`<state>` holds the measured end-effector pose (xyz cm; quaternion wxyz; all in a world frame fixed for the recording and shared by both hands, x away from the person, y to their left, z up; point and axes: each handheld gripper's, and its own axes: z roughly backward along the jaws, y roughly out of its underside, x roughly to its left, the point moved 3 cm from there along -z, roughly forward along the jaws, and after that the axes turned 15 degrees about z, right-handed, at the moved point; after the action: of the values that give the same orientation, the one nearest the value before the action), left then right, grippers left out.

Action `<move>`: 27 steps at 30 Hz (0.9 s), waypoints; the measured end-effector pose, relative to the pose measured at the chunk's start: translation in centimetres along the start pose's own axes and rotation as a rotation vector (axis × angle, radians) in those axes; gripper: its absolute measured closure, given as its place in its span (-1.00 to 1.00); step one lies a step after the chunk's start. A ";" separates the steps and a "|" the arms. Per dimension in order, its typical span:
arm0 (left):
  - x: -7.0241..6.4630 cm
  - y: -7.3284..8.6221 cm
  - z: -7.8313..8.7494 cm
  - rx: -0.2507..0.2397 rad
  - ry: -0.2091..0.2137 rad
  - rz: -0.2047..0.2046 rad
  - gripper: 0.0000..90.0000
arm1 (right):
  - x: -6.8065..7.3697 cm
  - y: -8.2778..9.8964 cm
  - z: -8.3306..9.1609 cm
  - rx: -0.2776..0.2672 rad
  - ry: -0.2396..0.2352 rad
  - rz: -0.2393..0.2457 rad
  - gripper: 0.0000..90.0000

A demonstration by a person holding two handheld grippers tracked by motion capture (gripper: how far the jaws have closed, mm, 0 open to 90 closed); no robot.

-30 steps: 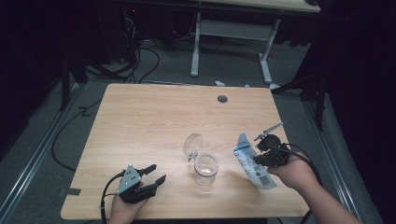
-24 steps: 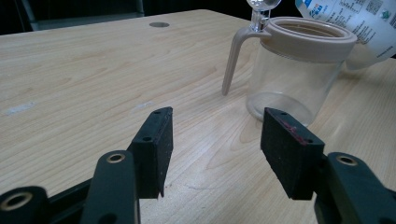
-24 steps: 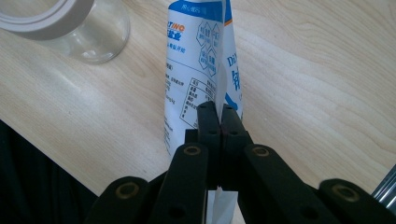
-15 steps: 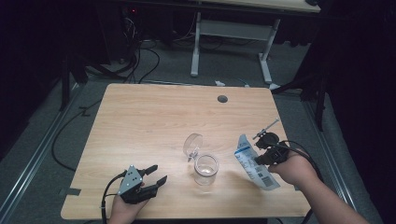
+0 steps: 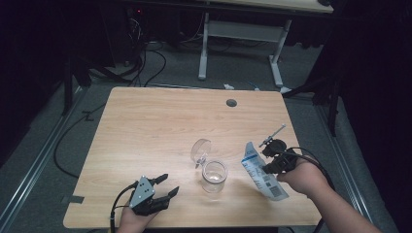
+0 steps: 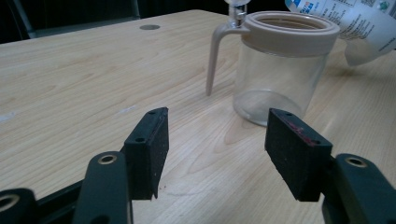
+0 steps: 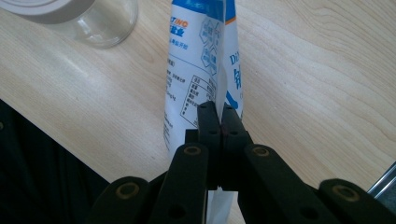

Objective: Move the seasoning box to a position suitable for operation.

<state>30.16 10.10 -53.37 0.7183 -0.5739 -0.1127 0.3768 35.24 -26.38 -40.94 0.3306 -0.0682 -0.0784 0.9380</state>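
Black left tool [image 5: 163, 187] sits low at the table's [image 5: 145, 126] near-left corner, jaws wide and nothing between them. They've just been opening further, and they point at the jar [image 5: 214, 175], so it reads as lining up to steady it. From the left gripper view the jar [image 6: 279, 70] is dead ahead but well apart from the pads [image 6: 149, 140].

Jar: clear glass, beige collar, upright at mid-table, looks empty. Its hinged lid [image 5: 200, 150] is flipped open and stands up behind the mouth, so the mouth is free for pouring.

Pouch [image 5: 262, 172] is just right of the jar, not touching it, tilted, with its top leaning toward the jar. White with blue print and a barcode near its lower end. I can't tell if it's cut open.

Your right tool [image 5: 273, 162] is clamped shut on the pouch [image 7: 201, 70]; the right gripper view shows both pads pinching its flat edge, so it hangs from the grip, ready to tip.
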 end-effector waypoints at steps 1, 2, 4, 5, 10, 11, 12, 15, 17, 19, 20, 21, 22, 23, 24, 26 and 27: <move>-0.2 -0.1 -0.1 -0.002 0.008 0.003 -0.12 | 0.1 0.0 0.1 -0.001 -0.002 0.001 1.00; -0.4 -0.1 -0.1 -0.004 0.017 0.010 -0.12 | 0.1 0.0 0.2 0.000 0.002 -0.002 1.00; -0.8 -0.3 -0.3 -0.015 0.043 0.032 -0.11 | 0.1 0.0 0.5 -0.004 0.003 -0.002 1.00; -1.0 -0.4 -0.4 -0.025 0.050 0.038 -0.10 | 0.2 0.0 0.6 -0.003 0.003 -0.003 1.00; -2.3 -0.9 -1.5 0.004 0.087 0.054 -0.10 | 0.6 -0.1 1.3 -0.005 0.012 0.004 1.00; -2.7 -0.9 -1.7 0.009 0.093 0.044 -0.10 | 0.7 -0.1 1.5 -0.006 0.013 0.007 1.00; -3.1 -1.0 -1.9 0.018 0.098 0.030 -0.10 | 0.8 -0.2 1.7 -0.007 0.015 0.001 1.00; -4.3 -1.1 -2.5 0.033 0.115 -0.003 -0.10 | 1.0 -0.3 2.2 -0.008 0.017 -0.003 1.00; -5.0 -1.1 -2.9 0.041 0.118 -0.029 -0.10 | 1.2 -0.4 2.6 -0.009 0.016 0.000 1.00; -5.8 -1.1 -3.3 0.043 0.128 -0.044 -0.11 | 1.6 -0.6 3.0 0.000 0.020 -0.019 1.00; -6.1 -1.1 -3.5 0.044 0.136 -0.050 -0.11 | 1.7 -0.7 3.1 -0.005 0.019 -0.020 1.00; -6.4 -1.1 -3.7 0.046 0.142 -0.052 -0.12 | 1.7 -0.7 3.2 -0.012 0.022 0.006 1.00; -6.7 -1.1 -3.9 0.045 0.148 -0.054 -0.12 | 1.8 -0.8 3.3 -0.013 0.019 0.000 1.00; -7.0 -1.2 -4.1 0.048 0.157 -0.060 -0.12 | 1.9 -0.9 3.5 -0.013 0.019 0.003 1.00; -7.3 -1.1 -4.3 0.048 0.163 -0.063 -0.13 | 2.0 -1.0 3.6 -0.015 0.017 0.008 1.00; -7.7 -1.1 -4.6 0.052 0.168 -0.076 -0.14 | 2.3 -1.2 3.7 -0.010 0.015 0.007 1.00; -7.9 -1.1 -4.8 0.054 0.172 -0.082 -0.14 | 2.4 -1.3 3.8 -0.008 0.015 0.007 1.00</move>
<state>27.97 1.16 -51.77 0.7553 -0.5796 -0.0635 0.2993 33.50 -24.26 -37.16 0.3278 -0.0767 -0.0796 0.9383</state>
